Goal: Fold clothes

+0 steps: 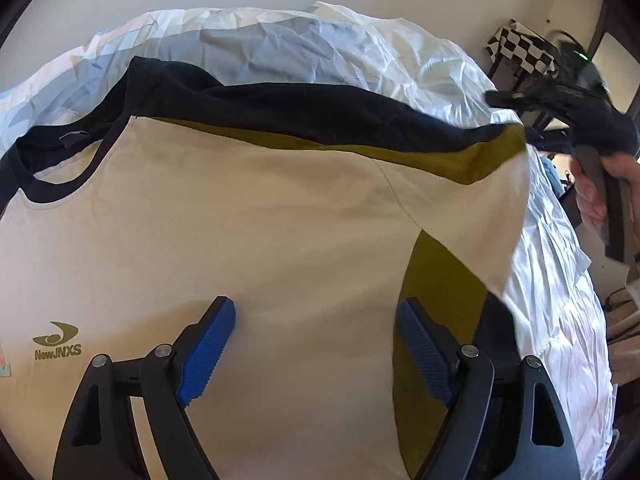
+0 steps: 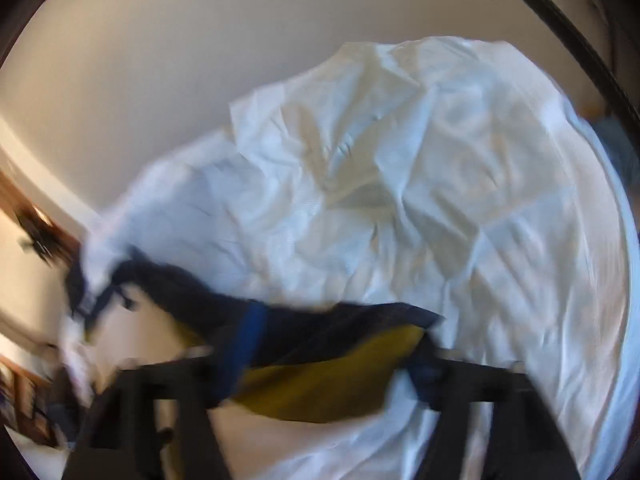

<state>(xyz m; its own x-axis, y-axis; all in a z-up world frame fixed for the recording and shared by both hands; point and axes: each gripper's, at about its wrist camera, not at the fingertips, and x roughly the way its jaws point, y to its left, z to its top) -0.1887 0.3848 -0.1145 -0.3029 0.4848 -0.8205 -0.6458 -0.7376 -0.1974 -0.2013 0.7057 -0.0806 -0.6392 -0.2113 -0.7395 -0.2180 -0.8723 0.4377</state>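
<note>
A crumpled white sheet (image 1: pixel 400 52) covered the bed, and on it lay the shirt (image 1: pixel 240 220), cream in the body with olive and navy panels and a navy collar (image 1: pixel 44 192). In the left wrist view the garment's long axis ran from the collar at far left toward the right, where the sleeve end (image 1: pixel 508 152) rose off the sheet. The navy back layer (image 1: pixel 280 112) stood up along the far edge, so the cloth lay partly doubled; whether a fold was being laid over or opened out could not be judged from this moment.

The left tool (image 1: pixel 316 336) hung directly over the cream body, its blue pads (image 1: pixel 208 352) spread wide with nothing between them.

The right tool (image 1: pixel 516 100), held in a hand (image 1: pixel 592 196), was at the sleeve end and was the nearer of the two to that raised corner. The right wrist view was motion-blurred: olive and navy cloth (image 2: pixel 328 376) lay across the gap between the right tool's fingers (image 2: pixel 244 352), but whether they pinched it could not be told.
</note>
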